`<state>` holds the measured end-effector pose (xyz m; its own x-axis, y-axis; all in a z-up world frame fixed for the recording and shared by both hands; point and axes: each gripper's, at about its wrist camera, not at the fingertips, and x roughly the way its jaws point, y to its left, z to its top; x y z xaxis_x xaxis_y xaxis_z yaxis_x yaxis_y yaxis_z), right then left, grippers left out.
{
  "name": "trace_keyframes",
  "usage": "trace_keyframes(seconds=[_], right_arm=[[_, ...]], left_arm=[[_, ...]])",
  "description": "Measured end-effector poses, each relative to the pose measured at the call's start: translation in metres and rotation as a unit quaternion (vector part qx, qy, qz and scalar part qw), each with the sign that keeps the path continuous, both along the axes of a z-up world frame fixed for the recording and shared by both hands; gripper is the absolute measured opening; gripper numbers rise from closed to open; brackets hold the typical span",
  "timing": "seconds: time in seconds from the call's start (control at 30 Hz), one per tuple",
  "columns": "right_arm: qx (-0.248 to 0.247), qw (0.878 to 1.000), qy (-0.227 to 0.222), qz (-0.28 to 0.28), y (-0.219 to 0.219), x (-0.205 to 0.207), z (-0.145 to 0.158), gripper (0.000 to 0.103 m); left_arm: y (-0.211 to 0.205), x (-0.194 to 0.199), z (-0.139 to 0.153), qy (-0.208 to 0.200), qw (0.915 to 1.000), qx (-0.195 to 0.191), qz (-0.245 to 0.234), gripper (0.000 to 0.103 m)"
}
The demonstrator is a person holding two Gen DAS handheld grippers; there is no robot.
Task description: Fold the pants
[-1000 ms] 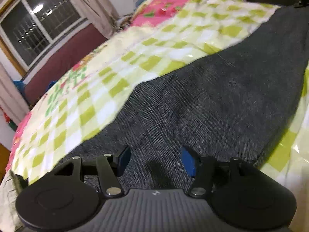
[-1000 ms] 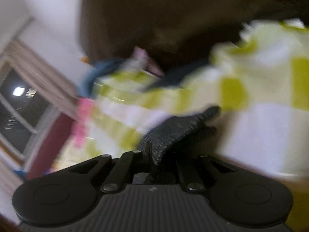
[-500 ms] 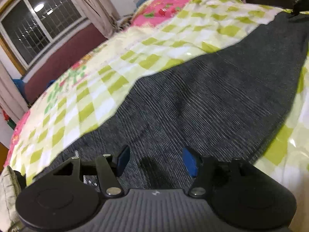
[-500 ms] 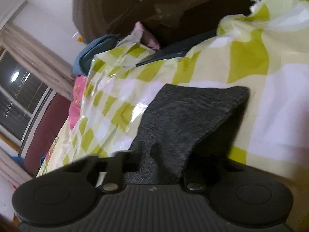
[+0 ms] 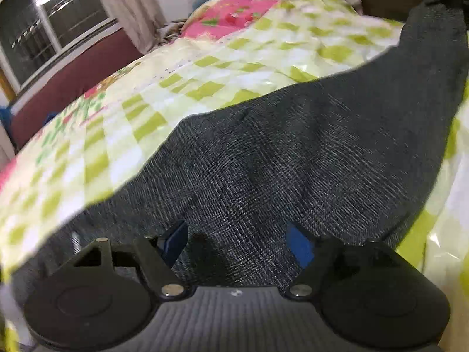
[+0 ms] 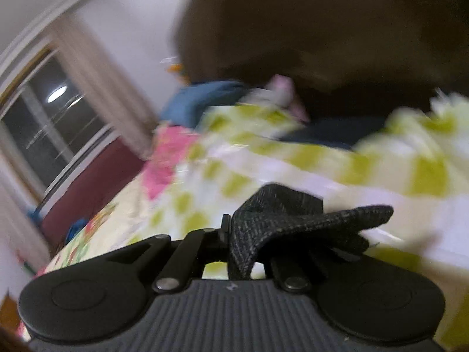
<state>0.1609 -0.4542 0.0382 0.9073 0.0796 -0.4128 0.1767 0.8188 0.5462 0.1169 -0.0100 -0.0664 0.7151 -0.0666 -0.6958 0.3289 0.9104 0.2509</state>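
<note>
Right gripper [image 6: 249,234] clamped on pants [image 5: 293,161] hem, lifted; left gripper [image 5: 237,243] jaws opening over cloth, nothing pinched; carry hem across evenly, keep tension

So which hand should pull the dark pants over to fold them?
Probably the right. Its gripper is already shut on an end of the dark grey woven pants, lifted off the green-checked bedspread. The left gripper is opening, gripping nothing.
</note>
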Motion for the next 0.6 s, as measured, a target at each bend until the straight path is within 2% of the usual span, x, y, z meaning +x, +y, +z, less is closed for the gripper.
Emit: trace_keyframes(seconds=[0.13, 0.2, 0.27, 0.37, 0.47, 0.5, 0.53, 0.6], right_arm=[[-0.054, 0.992, -0.016, 0.114, 0.085, 0.011, 0.036, 0.005], [-0.075, 0.98, -0.016, 0.183, 0.14, 0.018, 0.043, 0.005], [-0.103, 0.963, -0.019, 0.247, 0.202, 0.023, 0.042, 0.005], [-0.164, 0.927, -0.021, 0.336, 0.302, 0.016, 0.027, 0.005], [-0.175, 0.891, -0.019, 0.418, 0.386, 0.003, 0.004, 0.005], [-0.192, 0.88, -0.025, 0.434, 0.411, -0.003, -0.002, 0.005], [-0.227, 0.866, -0.036, 0.444, 0.434, -0.011, -0.01, 0.005], [-0.31, 0.827, -0.06, 0.466, 0.475, -0.028, -0.027, 0.005]], left_arm=[[0.012, -0.009, 0.011, -0.014, 0.999, -0.038, 0.018, 0.088], [0.026, -0.021, 0.016, -0.015, 0.9982, -0.049, 0.031, 0.088], [0.047, -0.02, 0.023, -0.02, 0.9968, -0.055, 0.055, 0.088], [0.077, -0.039, 0.035, -0.029, 0.9915, -0.081, 0.098, 0.088], [0.105, -0.058, 0.048, -0.049, 0.9834, -0.107, 0.138, 0.088], [0.114, -0.065, 0.053, -0.059, 0.9803, -0.114, 0.15, 0.088], [0.122, -0.07, 0.056, -0.065, 0.9778, -0.12, 0.16, 0.088], [0.14, -0.077, 0.06, -0.065, 0.9733, -0.133, 0.176, 0.088]])
